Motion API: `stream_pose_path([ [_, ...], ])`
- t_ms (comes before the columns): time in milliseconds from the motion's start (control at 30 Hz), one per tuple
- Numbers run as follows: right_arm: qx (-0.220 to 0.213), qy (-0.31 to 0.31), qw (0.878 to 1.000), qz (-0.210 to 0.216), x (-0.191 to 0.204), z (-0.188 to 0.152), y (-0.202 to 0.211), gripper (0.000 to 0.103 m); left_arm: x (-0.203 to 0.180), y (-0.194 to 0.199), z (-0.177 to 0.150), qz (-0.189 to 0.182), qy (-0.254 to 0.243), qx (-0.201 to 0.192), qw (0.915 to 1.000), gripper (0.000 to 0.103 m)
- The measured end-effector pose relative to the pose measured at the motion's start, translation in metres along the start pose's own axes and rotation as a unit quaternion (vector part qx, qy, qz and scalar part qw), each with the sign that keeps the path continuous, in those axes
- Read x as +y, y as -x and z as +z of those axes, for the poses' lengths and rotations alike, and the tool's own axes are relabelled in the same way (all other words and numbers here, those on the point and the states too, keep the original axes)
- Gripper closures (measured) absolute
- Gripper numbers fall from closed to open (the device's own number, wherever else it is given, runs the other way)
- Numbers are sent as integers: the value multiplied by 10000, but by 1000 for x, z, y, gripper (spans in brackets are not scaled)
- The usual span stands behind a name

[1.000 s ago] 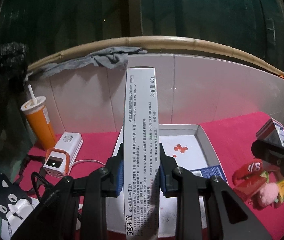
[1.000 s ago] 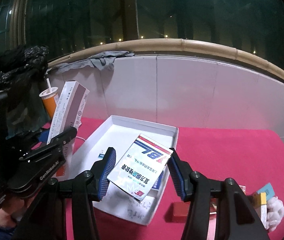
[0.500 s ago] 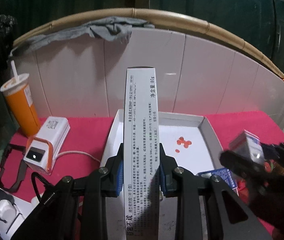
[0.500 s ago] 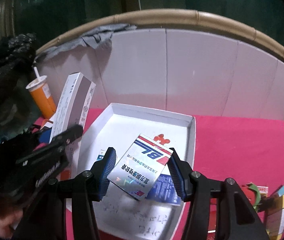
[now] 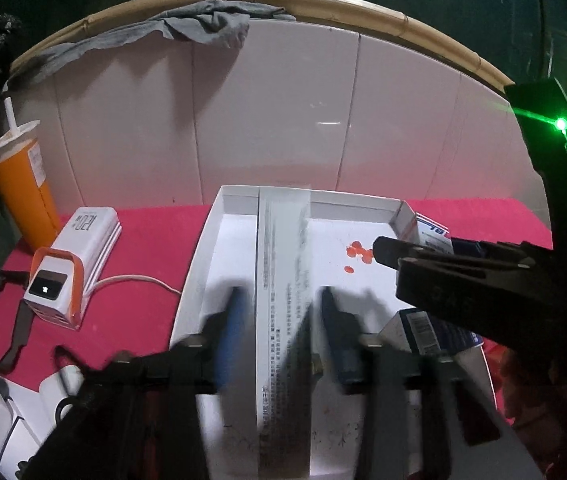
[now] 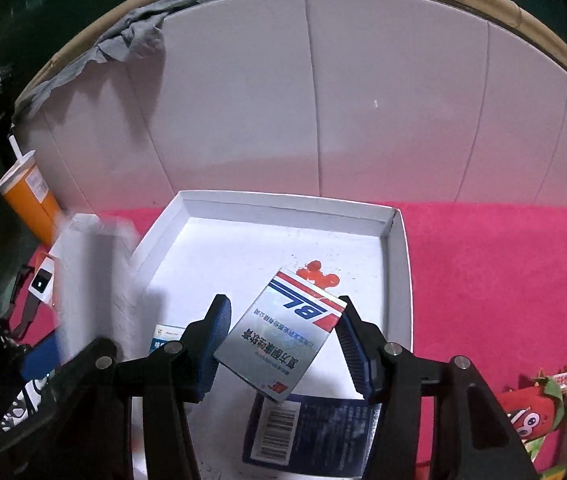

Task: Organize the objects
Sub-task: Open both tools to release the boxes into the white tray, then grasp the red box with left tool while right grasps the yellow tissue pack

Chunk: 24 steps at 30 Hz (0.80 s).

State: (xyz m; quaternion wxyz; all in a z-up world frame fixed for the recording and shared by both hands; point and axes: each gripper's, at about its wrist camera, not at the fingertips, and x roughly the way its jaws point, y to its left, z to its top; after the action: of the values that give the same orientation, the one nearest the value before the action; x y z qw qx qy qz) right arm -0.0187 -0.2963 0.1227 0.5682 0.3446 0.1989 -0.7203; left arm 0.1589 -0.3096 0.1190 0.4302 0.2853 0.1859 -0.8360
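While the long white box (image 5: 283, 304) lies lengthwise over the white tray (image 5: 203, 264), the left gripper (image 5: 281, 336) appears parted, its blurred fingers just beside the box and not pressing it. The right gripper (image 6: 279, 340) is clamped on the small BL carton (image 6: 283, 328), held tilted above the tray, over a dark blue box (image 6: 315, 436). I judge the placing step is in hand; next, the carton needs lowering into free tray floor on the red worktop (image 6: 495, 280).

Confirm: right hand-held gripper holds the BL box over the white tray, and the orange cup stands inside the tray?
Not quite. In the right wrist view the orange cup stands outside the white tray, left of it. The right hand-held gripper does hold the BL box over it.
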Motion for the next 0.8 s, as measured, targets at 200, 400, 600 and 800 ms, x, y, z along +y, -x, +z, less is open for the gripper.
stream_pose_path([
  [200,-110,-44,9999,124,-3,-8,17,16,-6,12,0,105,-20,-127,9999,0],
  [400,-298,-335,9989,120,-21,-21,49,12,-19,28,-1,172,-87,-318,9993,0],
  [600,-562,-561,9967,191,-41,-32,89,4,-29,46,-4,41,-96,-429,9990,0],
  [800,-1132,-983,9884,233,-83,-60,151,0,-48,60,-15,-280,-227,-455,9983,0],
])
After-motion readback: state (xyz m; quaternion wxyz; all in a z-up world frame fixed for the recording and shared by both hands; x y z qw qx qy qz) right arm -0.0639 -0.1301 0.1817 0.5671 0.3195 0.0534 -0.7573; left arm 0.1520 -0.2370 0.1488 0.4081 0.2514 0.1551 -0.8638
